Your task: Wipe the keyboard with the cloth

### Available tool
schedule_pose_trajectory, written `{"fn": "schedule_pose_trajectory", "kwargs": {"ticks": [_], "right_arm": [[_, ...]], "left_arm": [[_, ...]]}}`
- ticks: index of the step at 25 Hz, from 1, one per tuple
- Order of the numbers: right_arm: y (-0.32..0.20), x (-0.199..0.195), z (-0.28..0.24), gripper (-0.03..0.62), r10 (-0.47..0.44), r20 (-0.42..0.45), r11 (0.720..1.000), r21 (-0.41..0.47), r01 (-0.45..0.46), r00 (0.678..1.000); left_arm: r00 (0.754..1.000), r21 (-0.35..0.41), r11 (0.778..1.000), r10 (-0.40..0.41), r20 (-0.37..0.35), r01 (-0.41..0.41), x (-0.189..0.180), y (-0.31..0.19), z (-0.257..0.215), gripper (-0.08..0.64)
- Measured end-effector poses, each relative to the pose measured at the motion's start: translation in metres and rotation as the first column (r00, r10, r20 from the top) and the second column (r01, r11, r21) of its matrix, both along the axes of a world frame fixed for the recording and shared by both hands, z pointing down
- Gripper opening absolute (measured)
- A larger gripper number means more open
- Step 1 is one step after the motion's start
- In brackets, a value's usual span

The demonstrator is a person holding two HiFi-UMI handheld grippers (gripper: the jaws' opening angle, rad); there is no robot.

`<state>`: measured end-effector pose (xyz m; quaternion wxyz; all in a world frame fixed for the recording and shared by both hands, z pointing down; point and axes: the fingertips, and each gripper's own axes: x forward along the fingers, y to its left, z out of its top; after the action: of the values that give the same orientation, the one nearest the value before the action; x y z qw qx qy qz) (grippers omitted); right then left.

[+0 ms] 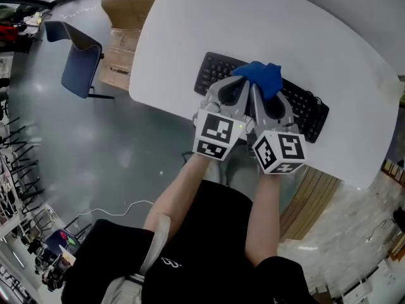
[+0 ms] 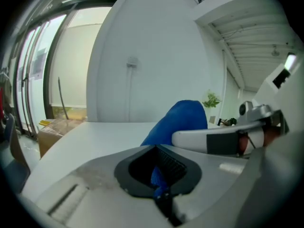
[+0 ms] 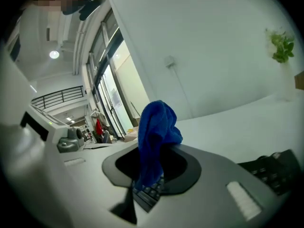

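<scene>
Left claw [image 1: 238, 88] and right claw [image 1: 268, 100] both pinch the blue cloth [image 1: 261, 76] tight. It hangs over the keyboard [image 1: 309, 111], mid-length, with keyboard running off to both sides.

Bright, even daylight is pouring through tall windows [image 3: 114, 84] left of the right hand-held gripper [image 3: 149, 175]; the white tabletop [image 1: 304, 30] is glaring softly, fisheye distortion is bending every edge, and the corners are darkening into vignette
</scene>
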<state>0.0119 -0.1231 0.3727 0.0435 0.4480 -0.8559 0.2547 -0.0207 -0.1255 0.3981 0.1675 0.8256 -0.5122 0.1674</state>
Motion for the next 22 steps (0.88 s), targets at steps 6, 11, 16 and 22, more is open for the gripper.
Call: {"fn": "schedule_pose_trajectory", "kwargs": {"ticks": [6, 11, 16, 22], "right_arm": [[0.018, -0.111, 0.019, 0.087, -0.106, 0.034, 0.994, -0.037, 0.107, 0.994], [0.038, -0.146, 0.062, 0.087, -0.095, 0.029, 0.99, -0.106, 0.098, 0.995], [0.049, -0.136, 0.084, 0.087, -0.049, 0.019, 0.988, -0.144, 0.051, 0.999], [0.052, -0.116, 0.096, 0.087, 0.022, 0.004, 0.985, -0.172, -0.021, 1.0]], "left_arm": [[0.992, -0.06, 0.993, -0.101, 0.07, 0.105, -0.112, 0.017, 0.018, -0.005], [0.992, -0.136, 0.986, -0.089, 0.092, 0.101, -0.147, 0.037, 0.061, -0.005], [0.992, -0.18, 0.983, -0.019, 0.122, 0.041, -0.136, 0.047, 0.082, -0.005], [0.991, -0.205, 0.978, 0.059, 0.123, -0.033, -0.115, 0.046, 0.093, -0.004]]}}
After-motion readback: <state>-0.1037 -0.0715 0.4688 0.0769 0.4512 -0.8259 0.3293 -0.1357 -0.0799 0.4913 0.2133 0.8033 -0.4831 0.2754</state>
